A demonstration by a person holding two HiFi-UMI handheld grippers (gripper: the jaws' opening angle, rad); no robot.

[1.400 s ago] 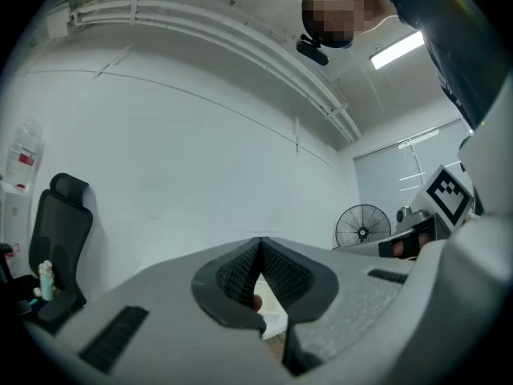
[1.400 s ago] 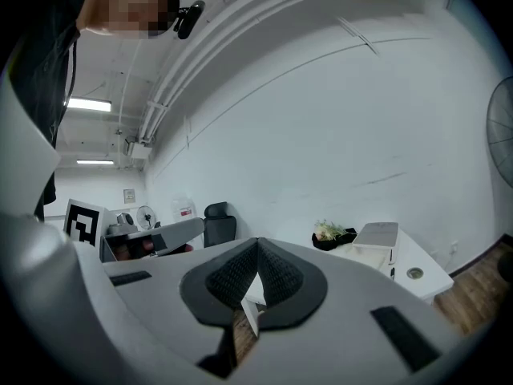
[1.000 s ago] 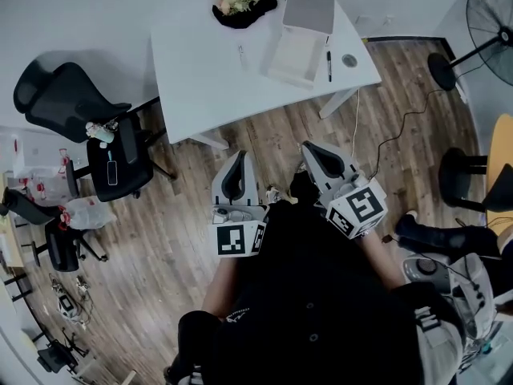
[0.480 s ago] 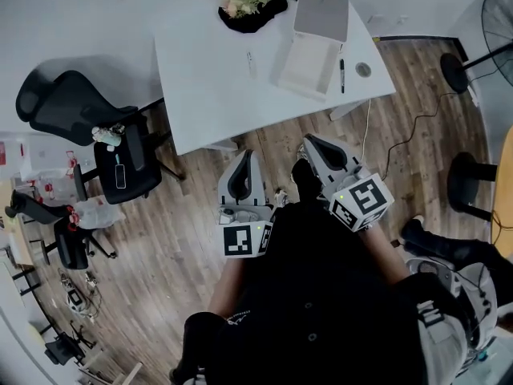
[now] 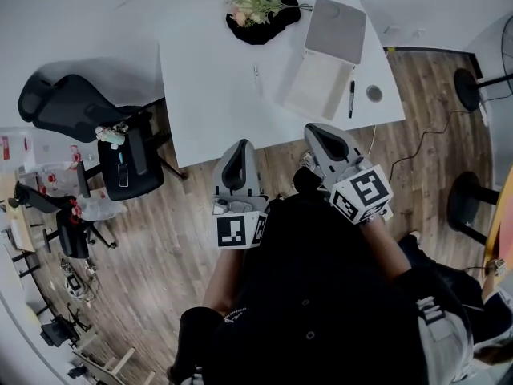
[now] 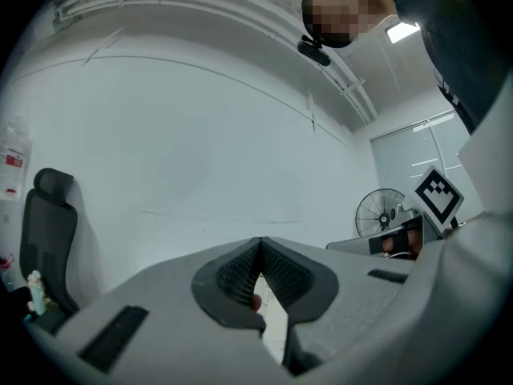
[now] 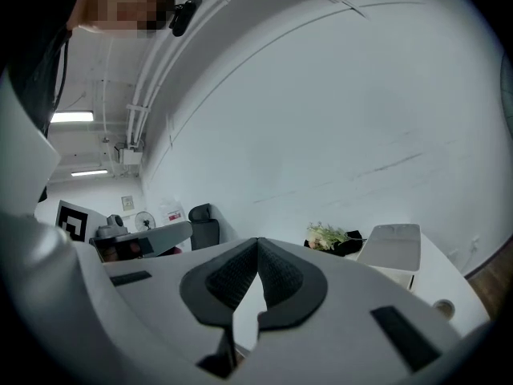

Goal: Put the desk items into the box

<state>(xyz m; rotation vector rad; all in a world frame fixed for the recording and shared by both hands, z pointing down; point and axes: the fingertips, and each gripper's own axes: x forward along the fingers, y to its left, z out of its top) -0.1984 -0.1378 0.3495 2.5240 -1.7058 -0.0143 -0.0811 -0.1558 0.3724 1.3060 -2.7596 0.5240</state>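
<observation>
Box (image 5: 311, 83) location: right part of the white desk (image 5: 208, 70), open, with its lid (image 5: 335, 29) tipped back on the far side so that the tray is free for loading from above. The desk items lie outside it. A black marker (image 5: 351, 99) is just beside its right edge and a small round item (image 5: 373, 93) is further right, near the desk corner. A slim pale pen (image 5: 257, 76) lies to its left, and a bunch of flowers (image 5: 258, 6) rests on a dark object at the far edge. Nothing shows inside the box, so the task is judged not yet begun.

Left gripper (image 5: 237, 147) and right gripper (image 5: 317, 131) are held low in front of the person's body, over the wood floor at the near desk edge, well apart from every item. This reads as a carrying posture for the approach, not a reach.

In the left gripper view the ribbed pads (image 6: 280, 267) are pressed together at the tips with nothing between them. The right gripper view shows the same: pads (image 7: 276, 275) meeting, empty. That view faces the box and flowers, so the right gripper is judged better placed for the marker. The jaws must part before any pick.

An office chair (image 5: 68, 103) stands left of the desk, away from the box.
</observation>
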